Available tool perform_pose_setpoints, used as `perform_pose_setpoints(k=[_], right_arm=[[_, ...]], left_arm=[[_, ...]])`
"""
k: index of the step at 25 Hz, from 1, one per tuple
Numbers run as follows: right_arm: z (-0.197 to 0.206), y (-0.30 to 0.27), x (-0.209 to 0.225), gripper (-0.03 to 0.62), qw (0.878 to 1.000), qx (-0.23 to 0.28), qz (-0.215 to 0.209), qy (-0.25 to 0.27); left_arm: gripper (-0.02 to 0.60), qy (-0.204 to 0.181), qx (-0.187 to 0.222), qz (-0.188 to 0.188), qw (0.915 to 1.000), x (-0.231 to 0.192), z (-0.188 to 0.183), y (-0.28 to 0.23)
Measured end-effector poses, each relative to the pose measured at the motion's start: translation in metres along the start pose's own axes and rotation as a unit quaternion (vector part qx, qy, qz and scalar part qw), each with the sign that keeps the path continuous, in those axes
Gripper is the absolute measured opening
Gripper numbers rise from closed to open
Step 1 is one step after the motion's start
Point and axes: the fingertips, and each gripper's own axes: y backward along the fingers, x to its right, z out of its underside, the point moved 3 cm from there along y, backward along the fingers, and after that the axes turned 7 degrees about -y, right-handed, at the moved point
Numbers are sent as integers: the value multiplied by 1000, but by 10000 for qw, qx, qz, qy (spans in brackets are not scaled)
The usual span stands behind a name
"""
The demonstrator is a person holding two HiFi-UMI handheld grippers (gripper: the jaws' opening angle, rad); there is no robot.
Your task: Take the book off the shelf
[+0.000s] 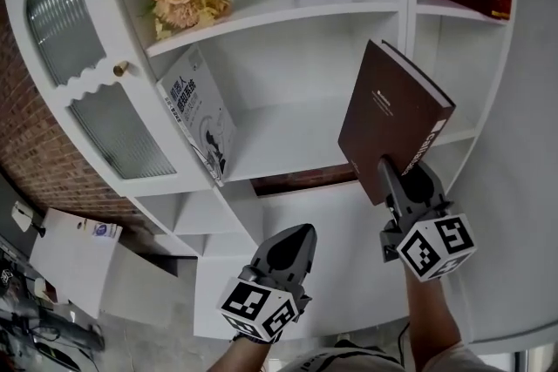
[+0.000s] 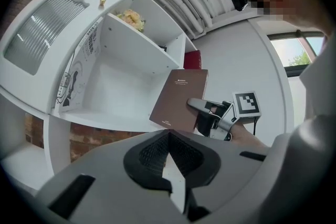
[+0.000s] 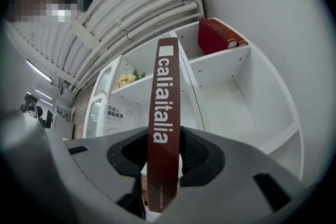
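Keep fingers of right gripper (image 1: pixel 390 174) tight on slim brown hardcover book (image 1: pixel 388 113), clear of white wooden shelf (image 1: pixel 288 133); leave closed, empty left gripper (image 1: pixel 299 233) aside.

The right claw (image 1: pixel 388 174) pinches the brown book (image 1: pixel 392 113) and points a bit up. The left claw (image 1: pixel 299 233) is closed, empty and level.

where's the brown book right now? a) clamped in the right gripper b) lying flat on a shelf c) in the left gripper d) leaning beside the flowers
A: the right gripper has its jaws closed on the brown book, and the right gripper view shows the spine pinched between the pads. The left gripper holds nothing.
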Motion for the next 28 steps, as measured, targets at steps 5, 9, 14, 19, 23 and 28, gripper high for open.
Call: perform_pose_setpoints(k=[5, 9, 14, 19, 23, 28], right_arm=[[6, 33, -29, 144, 10000, 11, 49, 68], [17, 59, -52, 144, 9998, -36, 116, 141], [35, 87, -76, 144, 9995, -129, 251, 114], [48, 114, -97, 144, 9990, -207, 376, 96], [55, 132, -110, 144, 9984, -281, 487, 73], [59, 147, -126, 144, 9979, -346, 526, 139]], left_arm=[[9, 36, -20, 141, 9999, 5, 1, 24], [11, 39, -34, 186, 9998, 8, 4, 45], [11, 115, -82, 253, 9996, 9, 11, 72], [11, 136, -76, 371, 9992, 18, 14, 95], [11, 103, -30, 495, 9987, 27, 13, 109], [11, 76, 9, 587, 9982, 37, 12, 121]])
